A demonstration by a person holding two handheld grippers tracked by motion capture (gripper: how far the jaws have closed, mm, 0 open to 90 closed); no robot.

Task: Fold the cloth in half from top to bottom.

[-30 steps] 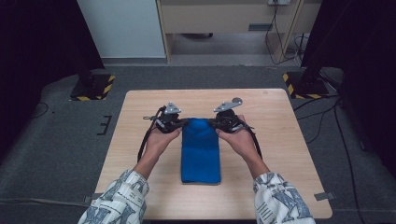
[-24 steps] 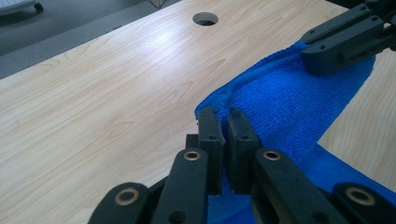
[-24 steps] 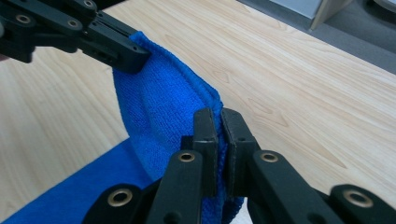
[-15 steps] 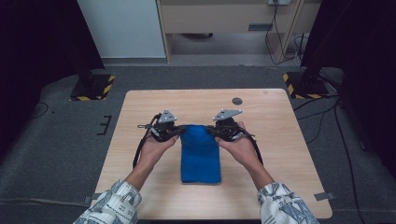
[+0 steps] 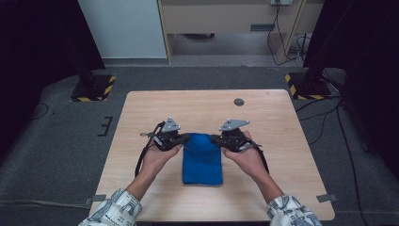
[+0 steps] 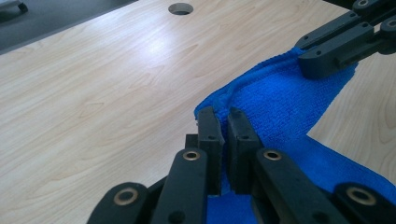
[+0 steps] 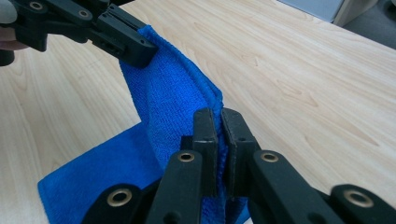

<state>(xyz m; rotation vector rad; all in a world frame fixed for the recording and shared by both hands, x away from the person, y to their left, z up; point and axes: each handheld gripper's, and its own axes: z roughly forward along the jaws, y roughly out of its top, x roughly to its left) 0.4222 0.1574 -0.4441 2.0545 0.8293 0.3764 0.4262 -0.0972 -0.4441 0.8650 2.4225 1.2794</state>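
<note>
High view: the blue cloth [image 5: 202, 160] lies mid-desk, nearer the front edge, its far end lifted by the left gripper [image 5: 184, 138] and right gripper [image 5: 215, 138], each clamped tight on a far corner. Bare desk [image 5: 282, 122] lies open on both sides and toward the far edge, where a small round hole [image 5: 239, 101] sits.

The person wears white sleeves [image 5: 115, 209] with a dark print. Each black gripper [image 5: 170, 138] carries a grey three-cornered plate and a trailing black cable.
</note>
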